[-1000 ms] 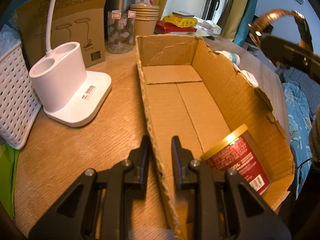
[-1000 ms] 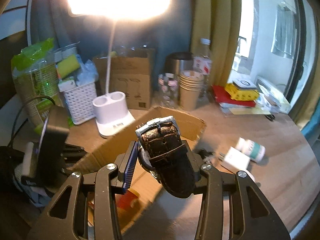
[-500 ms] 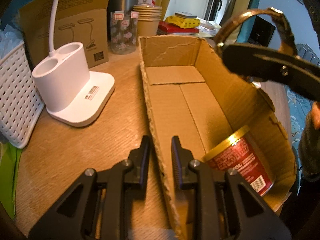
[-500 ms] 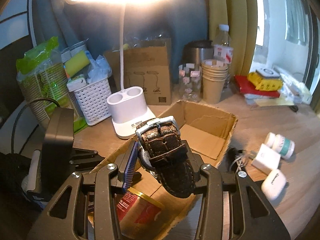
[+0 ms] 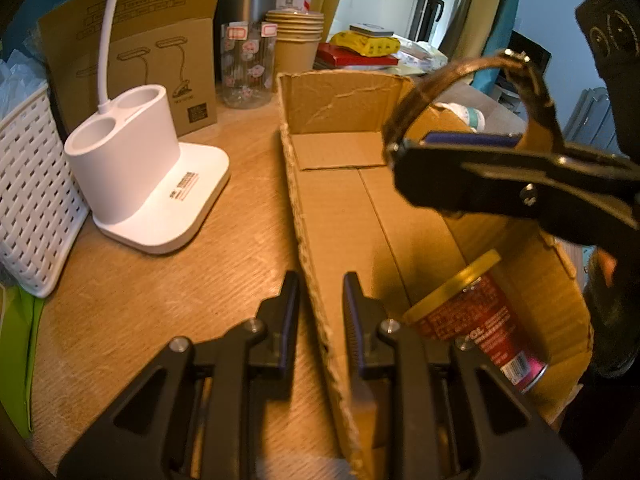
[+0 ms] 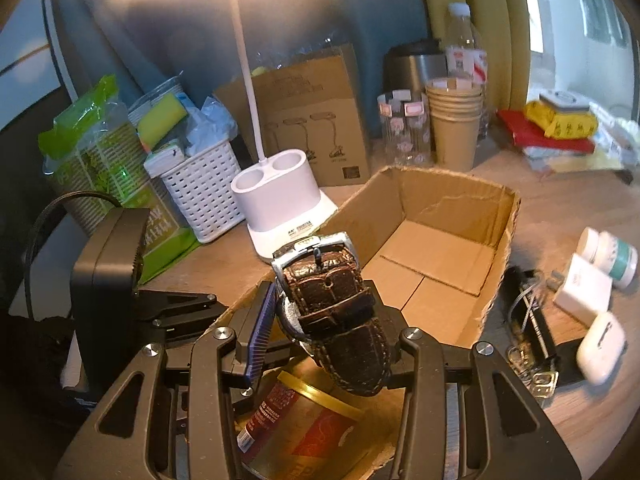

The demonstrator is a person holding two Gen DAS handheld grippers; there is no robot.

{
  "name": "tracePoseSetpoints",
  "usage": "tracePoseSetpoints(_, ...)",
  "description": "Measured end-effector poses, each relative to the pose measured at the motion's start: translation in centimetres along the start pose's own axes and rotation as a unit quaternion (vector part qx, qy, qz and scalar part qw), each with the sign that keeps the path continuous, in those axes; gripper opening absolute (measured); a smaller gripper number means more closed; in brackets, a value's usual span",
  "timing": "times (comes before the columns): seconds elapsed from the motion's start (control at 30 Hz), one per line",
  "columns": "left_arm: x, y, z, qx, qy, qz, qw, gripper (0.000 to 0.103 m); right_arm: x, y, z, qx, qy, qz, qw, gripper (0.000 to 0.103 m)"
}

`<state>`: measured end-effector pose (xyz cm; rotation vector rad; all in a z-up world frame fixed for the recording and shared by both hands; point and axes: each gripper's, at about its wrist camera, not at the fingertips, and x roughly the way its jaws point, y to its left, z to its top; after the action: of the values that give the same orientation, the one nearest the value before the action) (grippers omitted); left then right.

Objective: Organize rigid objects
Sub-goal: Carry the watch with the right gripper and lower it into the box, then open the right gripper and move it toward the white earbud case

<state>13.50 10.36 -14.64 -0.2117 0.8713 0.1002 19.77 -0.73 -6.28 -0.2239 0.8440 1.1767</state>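
Brown corrugated cardboard forms the long open box (image 5: 352, 200), the landmark on the wooden table (image 5: 120, 300). In the left wrist view, the left gripper (image 5: 318, 316) has its fingers narrow around the box's left wall, one finger outside and one inside. A red cylindrical can with a gold lid (image 5: 476, 312) lies on its side in the near end of the box. Above the box hangs the right gripper (image 5: 472, 144) with the watch. A white lamp base (image 5: 148, 176) stands left of the box.

In the right wrist view, the right gripper (image 6: 324, 312) clamps a dark brown leather watch with a silver buckle (image 6: 336, 304), above the near end of the box (image 6: 440, 248). A white charger (image 6: 584, 288) lies right of the box.
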Motion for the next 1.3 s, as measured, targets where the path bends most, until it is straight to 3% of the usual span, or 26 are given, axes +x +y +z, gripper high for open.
tracePoseSetpoints(0.2,0.0,0.0,0.0,0.0,0.0,0.0,1.0,0.024,1.0,0.1,-0.2,-0.006,0.021,-0.011,1.0,0.045)
tracePoseSetpoints(0.47,0.0,-0.2,0.0,0.002,0.0,0.001,1.0,0.024,3.2,1.6,-0.5,-0.066,0.079,-0.028,0.994,0.045)
tracePoseSetpoints(0.67,0.0,-0.2,0.0,0.002,0.0,0.002,1.0,0.024,3.8,1.8,-0.7,-0.074,0.104,-0.017,0.992,0.046)
tracePoseSetpoints(0.87,-0.1,-0.2,0.2,0.001,0.001,0.002,1.0,0.024,3.4,2.0,-0.5,-0.07,0.097,0.002,0.993,0.054)
tracePoseSetpoints(1.3,0.0,-0.2,0.3,-0.001,0.001,0.002,1.0,0.024,0.1,1.3,-0.8,-0.051,0.037,-0.02,0.998,0.055)
